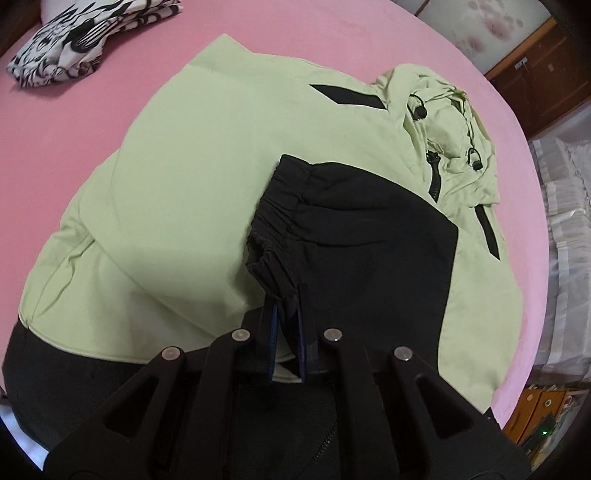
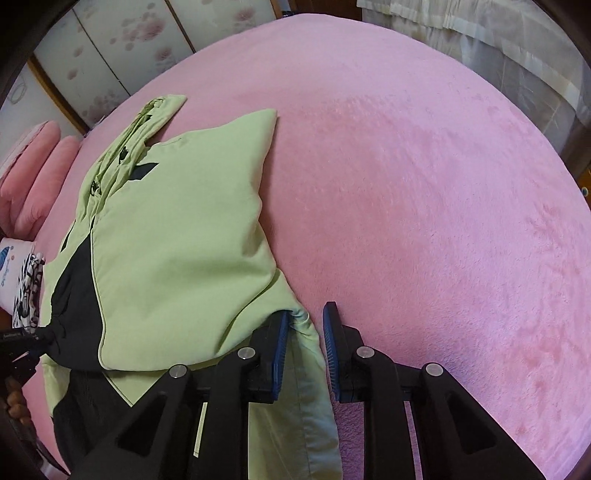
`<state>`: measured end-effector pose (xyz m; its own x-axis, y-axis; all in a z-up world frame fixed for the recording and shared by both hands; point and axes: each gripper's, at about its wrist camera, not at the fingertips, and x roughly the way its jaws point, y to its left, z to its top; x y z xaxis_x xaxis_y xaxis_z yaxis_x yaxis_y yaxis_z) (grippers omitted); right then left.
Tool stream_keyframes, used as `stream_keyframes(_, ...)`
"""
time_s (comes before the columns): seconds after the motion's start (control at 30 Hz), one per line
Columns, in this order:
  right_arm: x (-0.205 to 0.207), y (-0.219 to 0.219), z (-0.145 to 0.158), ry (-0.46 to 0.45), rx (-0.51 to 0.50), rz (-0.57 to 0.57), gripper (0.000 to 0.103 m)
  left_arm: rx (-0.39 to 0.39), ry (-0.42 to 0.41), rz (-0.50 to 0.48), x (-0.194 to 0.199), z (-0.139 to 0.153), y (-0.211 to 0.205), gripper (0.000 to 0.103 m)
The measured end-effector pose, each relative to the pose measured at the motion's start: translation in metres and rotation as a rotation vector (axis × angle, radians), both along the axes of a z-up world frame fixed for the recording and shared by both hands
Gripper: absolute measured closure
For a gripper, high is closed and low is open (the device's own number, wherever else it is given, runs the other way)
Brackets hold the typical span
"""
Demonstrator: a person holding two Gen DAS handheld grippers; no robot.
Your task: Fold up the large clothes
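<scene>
A light green and black hooded jacket (image 1: 207, 192) lies spread on the pink bed; it also shows in the right wrist view (image 2: 177, 236). Its black sleeve (image 1: 354, 236) is laid across the jacket's body, cuff toward the middle. My left gripper (image 1: 286, 306) is shut on the black sleeve's elastic cuff (image 1: 275, 236). My right gripper (image 2: 304, 321) is open, its jaws on either side of a fold of green fabric (image 2: 301, 354) at the jacket's near right edge. The left gripper (image 2: 22, 339) appears at the far left of the right wrist view, holding the cuff.
A folded black-and-white patterned garment (image 1: 81, 40) lies at the far left of the pink bed (image 2: 424, 184). Pink pillows (image 2: 33, 173) sit at the head. White curtains (image 2: 480, 33) and wooden furniture (image 1: 535, 81) border the bed.
</scene>
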<state>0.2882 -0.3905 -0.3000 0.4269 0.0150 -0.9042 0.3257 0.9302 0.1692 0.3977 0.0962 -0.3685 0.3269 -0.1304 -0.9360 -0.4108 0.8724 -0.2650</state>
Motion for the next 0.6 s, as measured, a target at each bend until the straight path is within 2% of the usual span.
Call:
stream_keyframes(0.03,0.0,0.003,0.005,0.002,-0.022,0.009,0.081,0.008,0.0,-0.012,0.004,0.002,0.0,0.096)
stream_keyframes(0.07,-0.002,0.005,0.009,0.005,-0.045,0.014,0.074,0.021,0.009,-0.023,0.008,0.005,0.0,0.096)
stream_keyframes(0.1,-0.005,0.008,0.014,0.013,-0.074,0.016,0.062,0.029,0.02,-0.032,0.014,0.011,0.0,0.095)
stream_keyframes(0.13,-0.007,0.01,0.019,0.017,-0.103,0.016,0.06,0.039,0.032,-0.043,0.018,0.015,0.001,0.094)
stream_keyframes(0.2,-0.013,0.015,0.031,-0.004,-0.139,0.023,0.058,0.057,0.046,-0.052,0.021,0.023,0.002,0.089)
stream_keyframes(0.23,-0.018,0.019,0.039,-0.024,-0.165,0.025,0.058,0.075,0.046,-0.051,0.021,0.027,0.002,0.083)
stream_keyframes(0.27,-0.022,0.023,0.047,-0.047,-0.183,0.029,0.058,0.115,0.045,-0.047,0.019,0.033,0.003,0.072)
stream_keyframes(0.33,-0.029,0.034,0.061,-0.096,-0.181,0.064,0.058,0.215,0.023,-0.064,0.012,0.047,0.001,0.059)
stream_keyframes(0.4,-0.029,0.05,0.071,-0.12,-0.147,0.122,0.058,0.274,-0.004,-0.081,0.002,0.058,-0.003,0.059)
stream_keyframes(0.47,-0.026,0.068,0.073,-0.138,-0.083,0.173,0.059,0.255,-0.038,-0.124,-0.009,0.068,-0.011,0.059)
stream_keyframes(0.53,-0.018,0.092,0.067,-0.133,0.041,0.236,0.066,0.181,-0.077,-0.195,-0.02,0.073,-0.028,0.059)
stream_keyframes(0.6,-0.009,0.116,0.058,-0.097,0.121,0.272,0.089,0.126,-0.083,-0.283,-0.027,0.07,-0.049,0.059)
